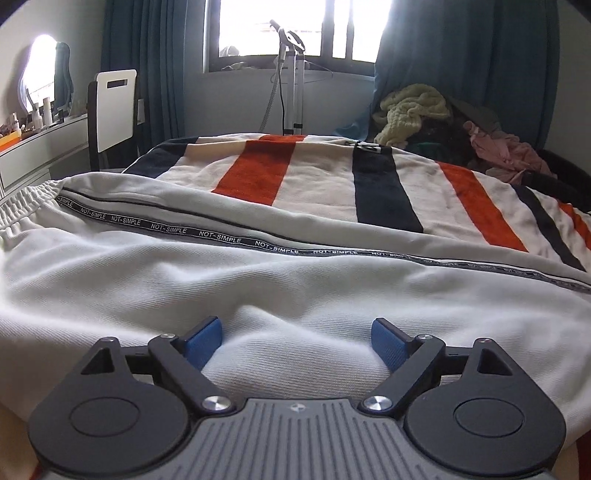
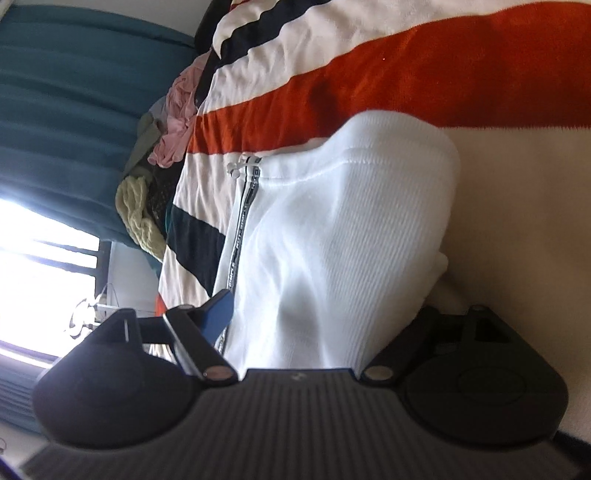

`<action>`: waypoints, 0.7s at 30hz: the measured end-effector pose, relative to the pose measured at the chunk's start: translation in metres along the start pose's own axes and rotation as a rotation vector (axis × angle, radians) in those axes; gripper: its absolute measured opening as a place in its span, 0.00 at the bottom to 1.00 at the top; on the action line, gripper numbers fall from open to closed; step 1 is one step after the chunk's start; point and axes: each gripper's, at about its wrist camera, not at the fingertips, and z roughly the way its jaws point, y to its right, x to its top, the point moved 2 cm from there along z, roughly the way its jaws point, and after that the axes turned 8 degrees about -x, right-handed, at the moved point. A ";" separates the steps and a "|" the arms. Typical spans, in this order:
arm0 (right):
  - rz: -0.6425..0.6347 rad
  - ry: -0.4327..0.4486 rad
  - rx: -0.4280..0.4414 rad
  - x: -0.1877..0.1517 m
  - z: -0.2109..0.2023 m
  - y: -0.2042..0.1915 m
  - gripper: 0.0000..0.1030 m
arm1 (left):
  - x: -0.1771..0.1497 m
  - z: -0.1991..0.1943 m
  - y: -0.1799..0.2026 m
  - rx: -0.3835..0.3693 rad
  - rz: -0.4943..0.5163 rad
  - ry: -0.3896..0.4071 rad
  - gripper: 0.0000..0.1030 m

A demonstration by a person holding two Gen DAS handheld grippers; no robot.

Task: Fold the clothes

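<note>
Black linkages, blue fingers (image 1: 205,341), silver screws.

White track pants (image 1: 155,280), black lettered side tape, flat across striped blanket (image 1: 258,170).

Under the work you have a cream blanket with orange and navy stripes (image 1: 258,173), spread across the bed. At its far right sits a heap of laundry, a pale yellow knitted piece (image 1: 410,110) beside a crumpled pink cloth (image 1: 502,147). Far ahead, teal curtains (image 1: 147,62) flank a bright window (image 1: 295,26), with a white chair (image 1: 114,107) far left.
</note>
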 end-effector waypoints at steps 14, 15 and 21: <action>0.011 0.117 0.066 0.008 -0.003 -0.004 0.78 | 0.001 0.007 -0.007 0.002 0.027 -0.019 0.87; 0.026 0.119 0.055 0.009 -0.002 -0.001 0.77 | 0.001 0.007 -0.007 0.002 0.027 -0.019 0.87; -0.052 0.145 -0.048 0.007 -0.003 -0.006 0.57 | 0.002 0.008 -0.008 0.001 0.028 -0.020 0.87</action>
